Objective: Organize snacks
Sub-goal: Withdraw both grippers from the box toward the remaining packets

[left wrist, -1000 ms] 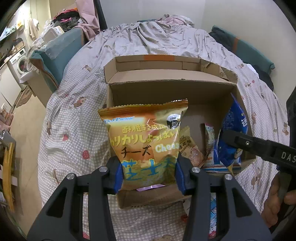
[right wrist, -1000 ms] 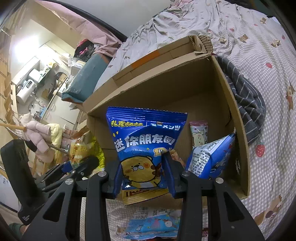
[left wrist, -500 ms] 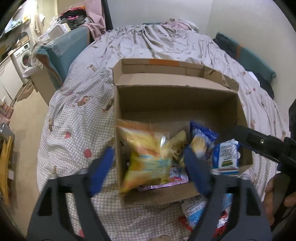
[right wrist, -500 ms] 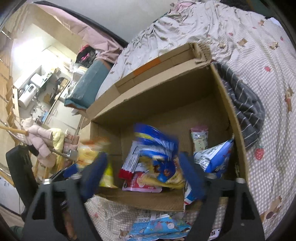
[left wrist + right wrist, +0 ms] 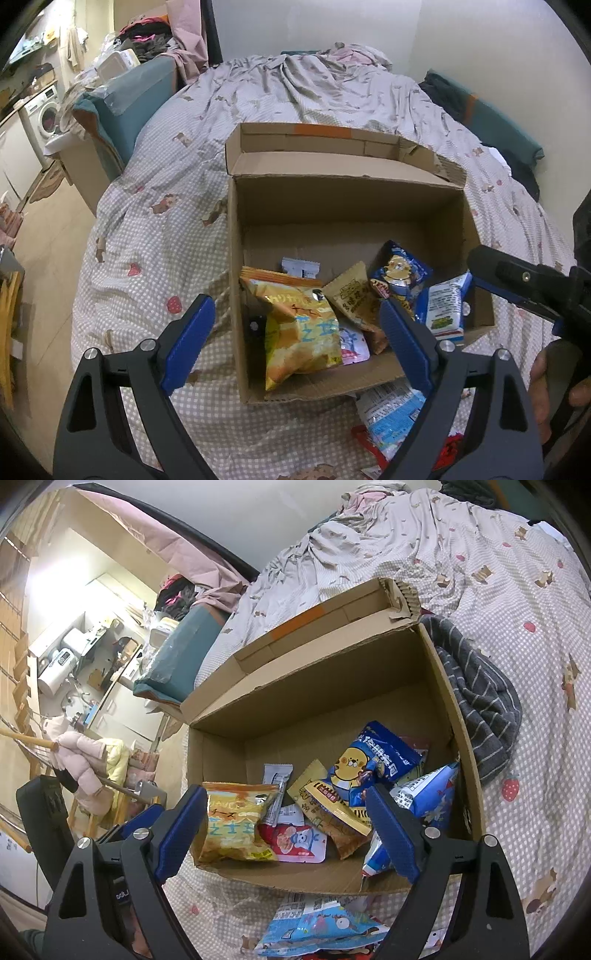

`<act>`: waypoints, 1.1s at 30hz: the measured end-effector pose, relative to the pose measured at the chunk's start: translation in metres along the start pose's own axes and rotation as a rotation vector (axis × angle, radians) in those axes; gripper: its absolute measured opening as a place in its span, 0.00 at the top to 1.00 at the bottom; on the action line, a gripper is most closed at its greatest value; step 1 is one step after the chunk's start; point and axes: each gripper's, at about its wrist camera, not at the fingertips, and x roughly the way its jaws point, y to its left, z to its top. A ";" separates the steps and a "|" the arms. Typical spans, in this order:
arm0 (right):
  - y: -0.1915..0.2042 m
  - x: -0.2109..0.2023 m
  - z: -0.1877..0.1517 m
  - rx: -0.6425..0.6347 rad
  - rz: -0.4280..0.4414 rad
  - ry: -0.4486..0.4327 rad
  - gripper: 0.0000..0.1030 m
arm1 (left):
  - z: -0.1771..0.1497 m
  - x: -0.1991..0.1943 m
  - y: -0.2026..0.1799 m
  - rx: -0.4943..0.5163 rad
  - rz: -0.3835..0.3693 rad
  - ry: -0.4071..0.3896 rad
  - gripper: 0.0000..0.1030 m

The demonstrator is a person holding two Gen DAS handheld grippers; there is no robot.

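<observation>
An open cardboard box (image 5: 347, 206) sits on the bed and also shows in the right wrist view (image 5: 332, 686). Inside lie the yellow cheese snack bag (image 5: 299, 332) (image 5: 232, 823), the blue bear snack bag (image 5: 400, 277) (image 5: 369, 764), a tan packet (image 5: 354, 295), a pink packet (image 5: 295, 842) and a white-blue pack (image 5: 445, 310). My left gripper (image 5: 295, 343) is open and empty above the box's front. My right gripper (image 5: 288, 830) is open and empty above the box's front edge; it shows at the right of the left wrist view (image 5: 524, 280).
More snack packets lie on the checked bedspread in front of the box (image 5: 391, 417) (image 5: 317, 926). A grey striped cloth (image 5: 480, 701) lies against the box's right side. A teal cushion (image 5: 125, 107) and cluttered furniture stand left of the bed.
Both grippers opened and dropped their bags into the box: the yellow cheese bag from the left, the blue bear bag from the right. Both grippers have pulled back a little.
</observation>
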 end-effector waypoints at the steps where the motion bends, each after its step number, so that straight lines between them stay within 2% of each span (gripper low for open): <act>1: 0.000 -0.001 0.001 0.002 0.004 0.001 0.13 | 0.000 -0.004 0.000 -0.001 -0.003 -0.008 0.14; 7: 0.013 -0.022 -0.001 -0.012 0.013 -0.018 0.13 | -0.001 -0.031 -0.004 0.011 -0.007 -0.041 0.14; 13: 0.024 -0.042 -0.015 -0.027 0.014 -0.012 0.13 | -0.015 -0.053 0.004 -0.038 -0.018 -0.047 0.14; 16: 0.024 -0.050 -0.029 -0.017 0.020 -0.005 0.13 | -0.025 -0.065 0.012 -0.062 0.007 -0.078 0.14; 20: 0.018 -0.062 -0.043 0.026 0.050 0.005 0.13 | -0.039 -0.068 0.018 -0.072 0.010 -0.053 0.14; 21: 0.017 -0.066 -0.047 0.025 0.042 0.002 0.13 | -0.042 -0.069 0.019 -0.075 0.008 -0.044 0.13; 23: 0.013 -0.073 -0.053 0.029 0.030 -0.004 0.13 | -0.049 -0.067 0.020 -0.085 0.007 -0.019 0.06; 28: -0.002 -0.088 -0.067 0.072 -0.010 -0.012 0.13 | -0.066 -0.065 0.021 -0.096 -0.004 0.024 0.06; 33: -0.029 -0.095 -0.075 0.157 -0.038 -0.012 0.13 | -0.075 -0.061 0.024 -0.105 0.016 0.044 0.06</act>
